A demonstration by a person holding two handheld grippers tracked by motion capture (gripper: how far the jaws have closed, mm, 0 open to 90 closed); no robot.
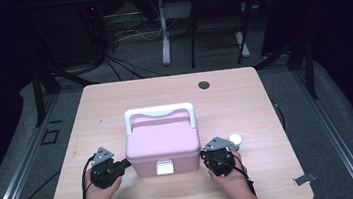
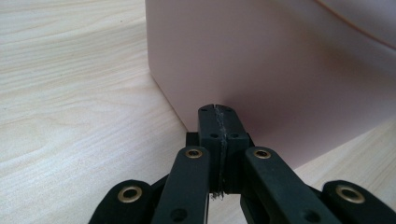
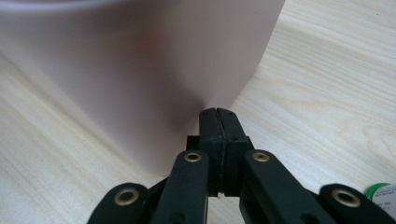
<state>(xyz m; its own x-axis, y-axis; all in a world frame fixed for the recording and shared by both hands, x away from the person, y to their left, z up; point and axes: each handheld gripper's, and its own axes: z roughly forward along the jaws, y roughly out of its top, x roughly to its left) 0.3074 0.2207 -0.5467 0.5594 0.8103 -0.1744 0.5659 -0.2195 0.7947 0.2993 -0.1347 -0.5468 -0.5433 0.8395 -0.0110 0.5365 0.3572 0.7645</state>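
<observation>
— Where's the box?

— Pink box [image 1: 161, 144] sits mid-tabletop, long axis along the near edge. My left hand-held gripper [image 1: 123, 164] and right hand-held gripper [image 1: 204, 155], jaws closed empty, flank its ends, equally near.

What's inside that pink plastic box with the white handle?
Nothing inside shows: the pink plastic box has its lid down, the white latch at its front and the white handle folded back. Its contents are hidden.
</observation>
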